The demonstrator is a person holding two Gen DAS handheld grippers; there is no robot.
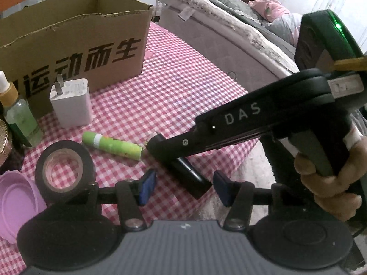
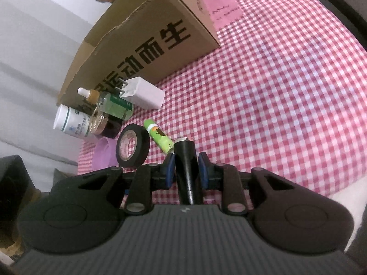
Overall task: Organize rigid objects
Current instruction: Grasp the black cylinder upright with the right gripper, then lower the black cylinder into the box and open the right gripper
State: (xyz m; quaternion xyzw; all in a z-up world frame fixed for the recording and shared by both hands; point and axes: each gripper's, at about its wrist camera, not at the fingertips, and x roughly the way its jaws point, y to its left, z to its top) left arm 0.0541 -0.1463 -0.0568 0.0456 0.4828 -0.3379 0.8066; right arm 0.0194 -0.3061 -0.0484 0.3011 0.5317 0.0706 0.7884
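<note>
A black cylinder (image 2: 186, 160) with a silver tip lies on the pink checked cloth; my right gripper (image 2: 186, 168) is shut on it, blue pads on both sides. In the left wrist view the cylinder (image 1: 195, 176) lies under the right gripper's finger (image 1: 174, 145). My left gripper (image 1: 184, 186) is open and empty just in front of it. A green glue stick (image 1: 112, 145) and a black tape roll (image 1: 63, 167) lie to the left. An open cardboard box (image 1: 75, 45) stands behind.
A white charger (image 1: 71, 102), a green dropper bottle (image 1: 19, 116) and a purple lid (image 1: 16, 204) sit at the left. A white pill bottle (image 2: 71, 123) and an amber jar (image 2: 103, 123) stand by the box. A bed (image 1: 229, 23) lies beyond the table's right edge.
</note>
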